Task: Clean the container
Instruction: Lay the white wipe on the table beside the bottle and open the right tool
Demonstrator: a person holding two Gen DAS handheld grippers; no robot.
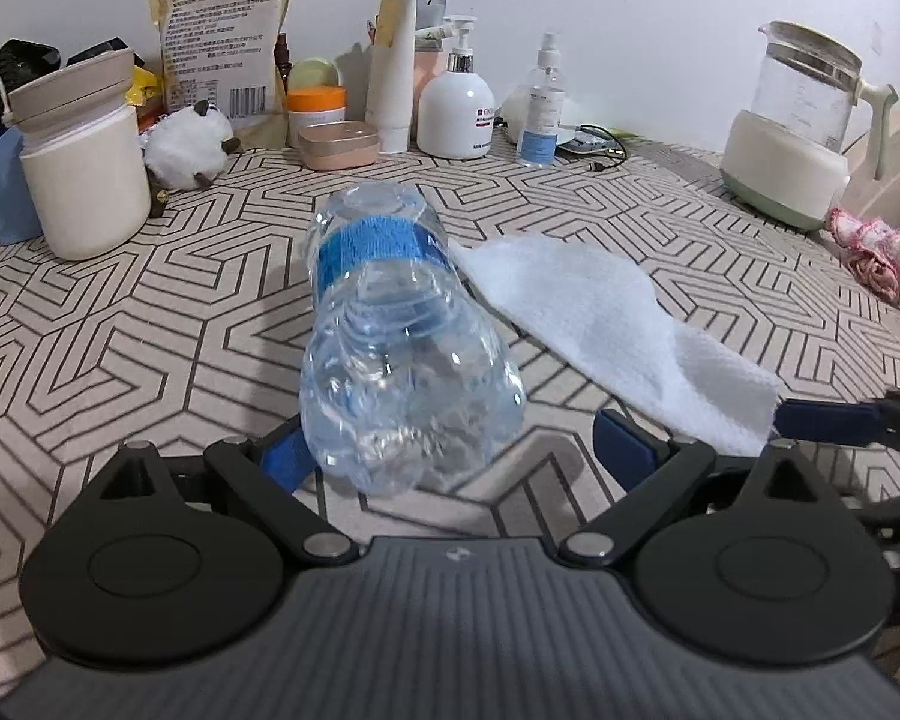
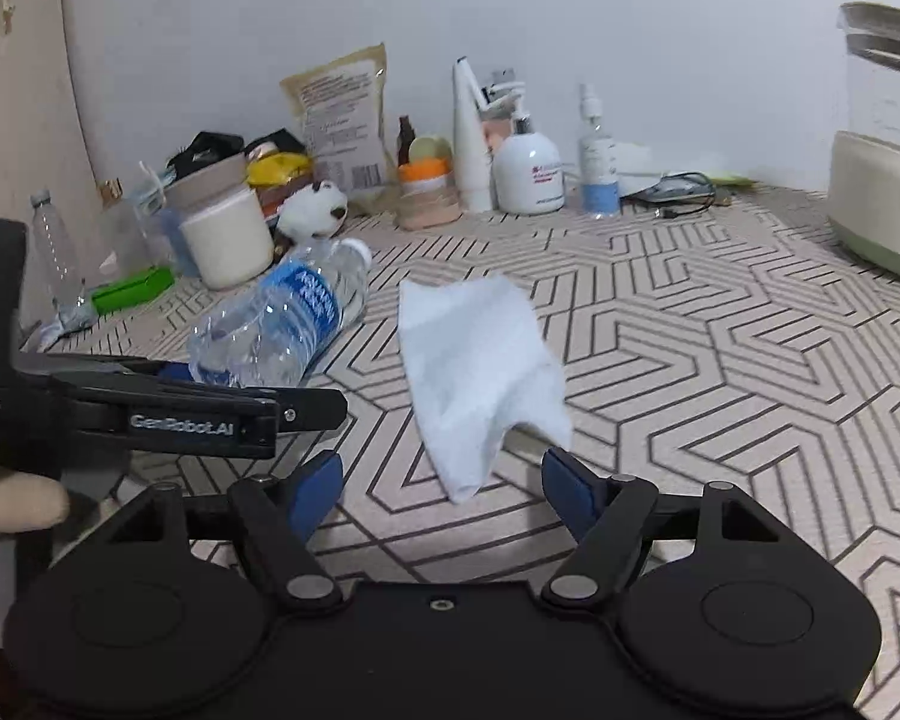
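Now your left gripper (image 1: 444, 450) and right gripper (image 2: 441, 486) both gape wide, holding nothing. The bottle (image 1: 390, 324) lies on the table (image 1: 150, 312), white cloth (image 2: 480, 360) beside it. Pinch the cloth first.

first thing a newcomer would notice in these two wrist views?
Probably the clear plastic bottle with the blue label, lying on its side on the patterned table, its base between the open fingers of the left gripper. Next, the white cloth just right of the bottle, its near end between the open fingers of the right gripper. Behind them, toiletries line the wall, and a glass kettle stands far right.
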